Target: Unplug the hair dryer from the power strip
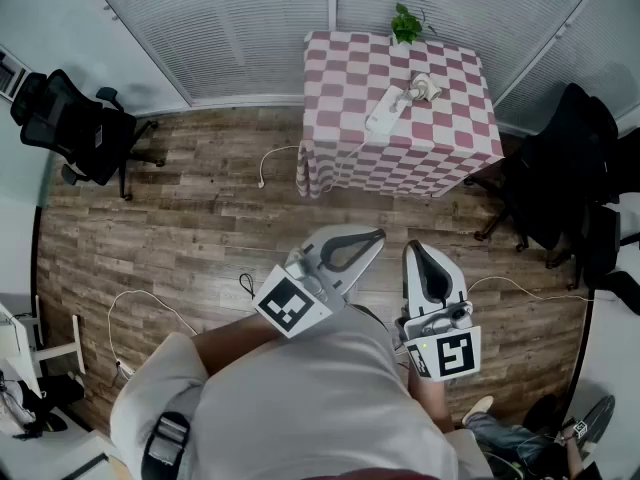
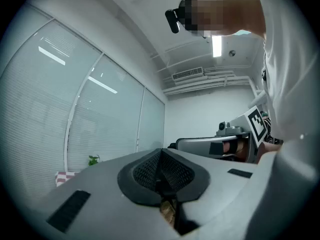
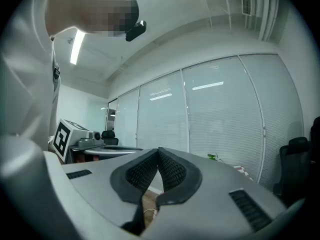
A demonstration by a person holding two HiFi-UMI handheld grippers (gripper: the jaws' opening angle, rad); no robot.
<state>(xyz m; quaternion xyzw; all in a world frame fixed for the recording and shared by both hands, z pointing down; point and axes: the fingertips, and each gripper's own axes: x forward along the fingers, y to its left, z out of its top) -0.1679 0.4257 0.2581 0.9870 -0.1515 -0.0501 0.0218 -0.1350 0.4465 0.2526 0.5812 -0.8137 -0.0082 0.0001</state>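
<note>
A table with a pink-and-white checkered cloth (image 1: pixel 340 78) stands far ahead across the wood floor. On it lie a white power strip (image 1: pixel 383 114) and a pale hair dryer (image 1: pixel 422 89) just right of it. Whether the dryer's plug sits in the strip is too small to tell. My left gripper (image 1: pixel 375 236) and right gripper (image 1: pixel 415 249) are held level, close to the person's chest, well short of the table. In the left gripper view the pads (image 2: pixel 150 170) meet with nothing between them. The right gripper view shows the same, its pads (image 3: pixel 170 170) pressed together and empty.
A small green plant (image 1: pixel 406 23) sits at the table's far edge. Black office chairs stand at the left (image 1: pixel 75 123) and right (image 1: pixel 560 168). White cables (image 1: pixel 270 160) trail on the floor. Glass walls with blinds (image 1: pixel 230 28) close off the back.
</note>
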